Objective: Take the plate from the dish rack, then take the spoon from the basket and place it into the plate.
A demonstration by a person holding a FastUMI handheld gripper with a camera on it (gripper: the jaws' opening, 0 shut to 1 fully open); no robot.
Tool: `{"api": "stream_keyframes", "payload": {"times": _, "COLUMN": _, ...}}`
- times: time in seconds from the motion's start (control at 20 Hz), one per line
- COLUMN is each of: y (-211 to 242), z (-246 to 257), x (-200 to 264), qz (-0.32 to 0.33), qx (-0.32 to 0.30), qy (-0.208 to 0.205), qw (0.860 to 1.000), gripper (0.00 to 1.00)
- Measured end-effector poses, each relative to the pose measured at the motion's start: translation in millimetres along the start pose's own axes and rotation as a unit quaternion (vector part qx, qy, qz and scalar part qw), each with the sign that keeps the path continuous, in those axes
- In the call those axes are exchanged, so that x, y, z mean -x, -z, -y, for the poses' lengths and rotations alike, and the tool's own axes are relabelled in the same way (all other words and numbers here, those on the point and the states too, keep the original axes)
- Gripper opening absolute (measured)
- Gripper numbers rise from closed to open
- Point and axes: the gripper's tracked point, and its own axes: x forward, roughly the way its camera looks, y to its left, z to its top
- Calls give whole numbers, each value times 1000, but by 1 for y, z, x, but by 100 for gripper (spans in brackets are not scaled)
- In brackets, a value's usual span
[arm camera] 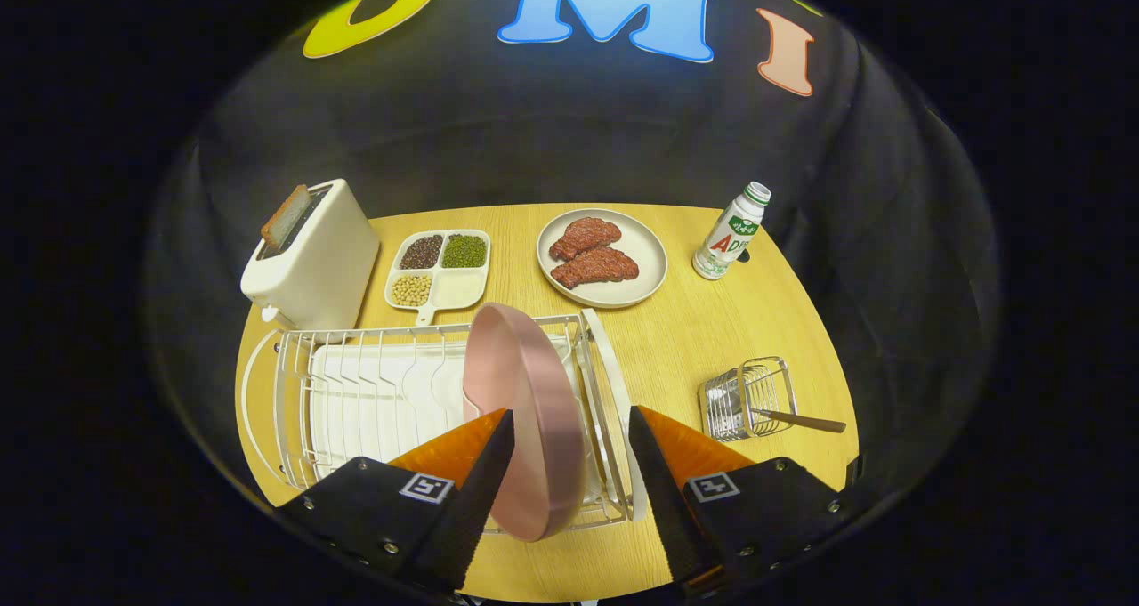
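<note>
A pink plate (525, 401) stands on edge in the white wire dish rack (356, 392) on the wooden table. My gripper (569, 432) is open, its two fingers on either side of the plate's near rim; the left finger is close to the plate's face, the right one stands apart from it. To the right of the fingers a small wire basket (747, 399) holds a spoon (801, 422) whose handle sticks out to the right.
Beyond the rack stand a white toaster (311, 259) with a slice of bread, a divided tray of beans and grains (440, 268), a plate with two pieces of meat (602, 257) and a small bottle (731, 232). Bare tabletop (685, 339) lies between rack and basket.
</note>
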Motion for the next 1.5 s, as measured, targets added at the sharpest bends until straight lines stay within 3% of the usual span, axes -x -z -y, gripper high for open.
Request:
{"api": "stream_keyframes", "payload": {"times": 0.1, "y": 5, "z": 4, "x": -8, "qz": -5, "qx": 4, "qy": 14, "qw": 1000, "gripper": 65}}
{"api": "stream_keyframes", "payload": {"times": 0.25, "y": 2, "z": -2, "x": -10, "qz": 0, "qx": -1, "qy": 11, "qw": 1000, "gripper": 25}}
{"api": "stream_keyframes", "payload": {"times": 0.4, "y": 5, "z": -7, "x": -6, "qz": -9, "qx": 31, "qy": 15, "qw": 999, "gripper": 13}}
{"api": "stream_keyframes", "payload": {"times": 0.8, "y": -26, "z": -9, "x": 27, "qz": 14, "qx": 109, "qy": 110, "qw": 988, "gripper": 13}}
{"api": "stream_keyframes", "payload": {"times": 1.15, "y": -59, "z": 14, "x": 69, "qz": 52, "qx": 80, "qy": 86, "qw": 992, "gripper": 12}}
{"api": "stream_keyframes", "payload": {"times": 1.5, "y": -43, "z": 81, "x": 117, "qz": 72, "qx": 48, "qy": 5, "qw": 996, "gripper": 12}}
